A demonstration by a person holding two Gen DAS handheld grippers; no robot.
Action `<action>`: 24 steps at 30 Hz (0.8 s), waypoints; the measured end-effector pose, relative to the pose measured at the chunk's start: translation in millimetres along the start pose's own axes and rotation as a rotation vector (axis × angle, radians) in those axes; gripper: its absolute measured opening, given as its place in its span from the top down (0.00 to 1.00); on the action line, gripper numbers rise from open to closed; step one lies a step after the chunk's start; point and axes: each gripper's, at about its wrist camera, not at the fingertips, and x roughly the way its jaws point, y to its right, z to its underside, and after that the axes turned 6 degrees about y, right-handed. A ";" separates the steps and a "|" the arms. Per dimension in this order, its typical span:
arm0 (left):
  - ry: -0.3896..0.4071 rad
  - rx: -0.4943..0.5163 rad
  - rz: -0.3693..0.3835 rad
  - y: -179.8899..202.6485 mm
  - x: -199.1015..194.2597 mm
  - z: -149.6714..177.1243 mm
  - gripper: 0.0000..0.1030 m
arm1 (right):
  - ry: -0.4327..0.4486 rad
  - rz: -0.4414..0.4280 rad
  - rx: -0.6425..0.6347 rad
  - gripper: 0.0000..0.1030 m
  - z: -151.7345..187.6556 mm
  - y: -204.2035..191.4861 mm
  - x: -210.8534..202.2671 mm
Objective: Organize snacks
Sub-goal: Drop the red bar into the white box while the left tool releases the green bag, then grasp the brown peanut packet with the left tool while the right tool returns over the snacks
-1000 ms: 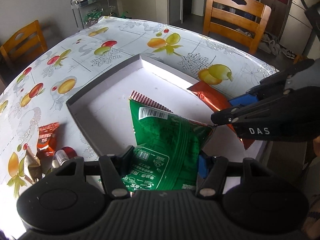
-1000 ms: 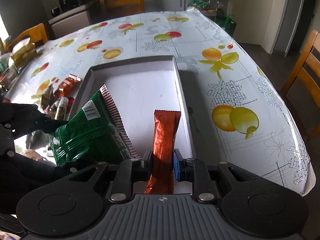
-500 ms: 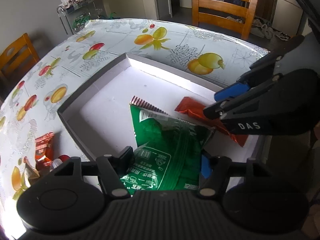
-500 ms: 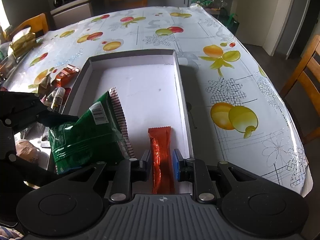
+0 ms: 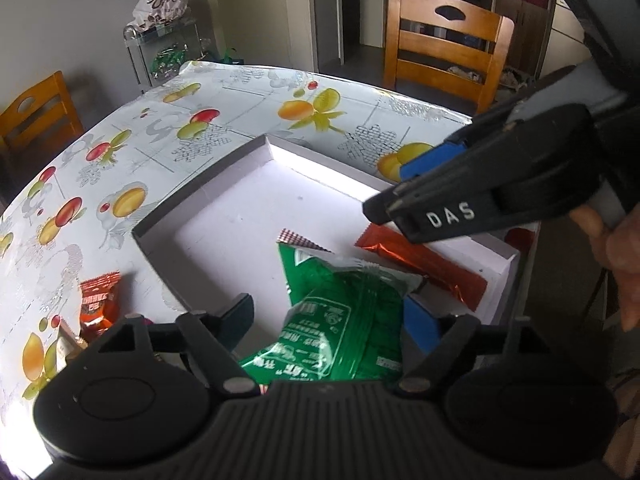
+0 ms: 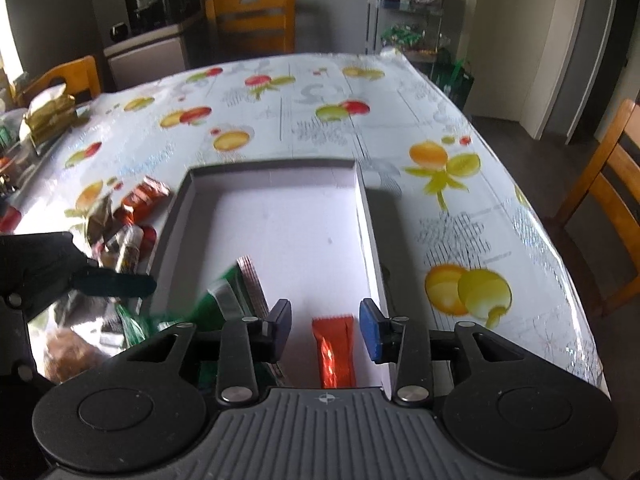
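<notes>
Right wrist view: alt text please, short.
The right tongs are opening above an orange snack bar lying in a white box, pads clear of it. A green snack bag lies beside it; the box sits on a fruit-print tablecloth.

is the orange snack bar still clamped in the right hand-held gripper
No, the orange snack bar lies in the white box between the opening pads of the right hand-held gripper, touching neither.

Left black plastic two-finger gripper (image 5: pixel 332 318): ribbed housing, two round domed covers, silver pivot screws, one blue finger pad. Right black plastic two-finger gripper (image 6: pixel 325 322): same ribbed housing, small compass-like mark, blue pads, white "DAS" lettering on side, grey handle. Person's bare hand (image 5: pixel 624 256) partly visible.
</notes>
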 end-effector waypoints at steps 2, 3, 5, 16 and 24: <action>0.009 -0.017 -0.004 -5.0 -4.1 1.2 0.20 | 0.009 -0.008 -0.005 0.60 -4.6 -4.7 -1.2; 0.012 -0.023 -0.009 -7.1 -6.1 1.8 0.20 | 0.012 -0.013 -0.007 0.60 -6.7 -7.5 -1.8; 0.021 -0.037 -0.016 -11.8 -11.2 4.1 0.20 | 0.017 -0.023 -0.016 0.60 -10.7 -13.9 -1.7; 0.052 -0.111 -0.065 -39.8 -41.2 18.2 0.20 | 0.043 -0.079 -0.059 0.53 -24.4 -52.5 -0.7; 0.049 -0.178 -0.130 -63.0 -62.8 37.5 0.20 | 0.042 -0.138 -0.109 0.51 -30.8 -87.0 3.2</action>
